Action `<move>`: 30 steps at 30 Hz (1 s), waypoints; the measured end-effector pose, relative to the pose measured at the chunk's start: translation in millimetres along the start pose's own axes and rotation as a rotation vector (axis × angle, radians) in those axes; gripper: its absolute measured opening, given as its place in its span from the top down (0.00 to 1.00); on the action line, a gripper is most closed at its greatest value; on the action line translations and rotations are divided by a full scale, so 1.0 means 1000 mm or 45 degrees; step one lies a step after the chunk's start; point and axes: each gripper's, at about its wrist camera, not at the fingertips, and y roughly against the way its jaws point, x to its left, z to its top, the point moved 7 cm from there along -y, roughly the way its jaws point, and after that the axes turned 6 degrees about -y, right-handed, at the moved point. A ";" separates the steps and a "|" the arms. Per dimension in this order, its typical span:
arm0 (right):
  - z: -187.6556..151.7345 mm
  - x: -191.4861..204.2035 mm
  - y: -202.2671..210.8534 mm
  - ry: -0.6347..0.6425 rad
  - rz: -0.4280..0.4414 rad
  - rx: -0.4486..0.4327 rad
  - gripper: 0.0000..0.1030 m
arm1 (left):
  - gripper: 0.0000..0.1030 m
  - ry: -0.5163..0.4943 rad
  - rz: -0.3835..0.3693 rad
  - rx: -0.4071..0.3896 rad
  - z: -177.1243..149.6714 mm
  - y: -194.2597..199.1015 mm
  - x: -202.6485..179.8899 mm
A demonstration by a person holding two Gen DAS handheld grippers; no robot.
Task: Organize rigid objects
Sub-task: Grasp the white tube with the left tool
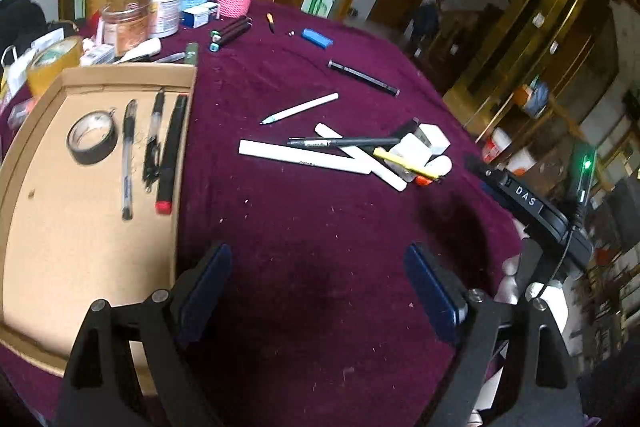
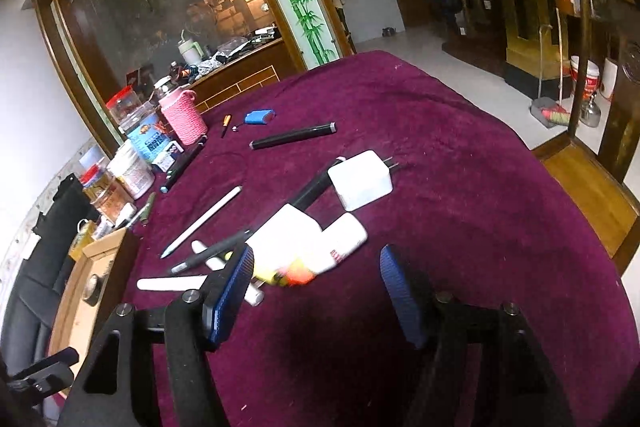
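Right wrist view shows the right gripper (image 2: 316,287) with jaws released, like the empty left gripper (image 1: 320,291), so approach the white charger (image 2: 360,181) squarely from above.

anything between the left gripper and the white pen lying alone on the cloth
Nothing visible. The left gripper is open and empty over bare purple cloth, and the white pen lies apart from the pile.
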 end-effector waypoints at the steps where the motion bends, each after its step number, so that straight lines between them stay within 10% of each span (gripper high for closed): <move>1: -0.001 -0.003 -0.002 -0.014 0.012 -0.008 0.33 | 0.15 -0.023 0.023 0.009 0.004 -0.003 -0.003; 11: -0.006 -0.011 -0.004 -0.070 0.075 0.062 0.31 | 0.15 -0.341 0.239 0.043 0.061 -0.074 -0.017; 19: -0.009 -0.014 -0.013 -0.100 0.066 0.114 0.31 | 0.15 -0.357 0.162 0.190 0.074 -0.145 -0.006; 30: -0.015 -0.017 -0.026 -0.138 0.068 0.188 0.27 | 0.30 -0.572 -0.003 0.346 0.007 -0.117 -0.054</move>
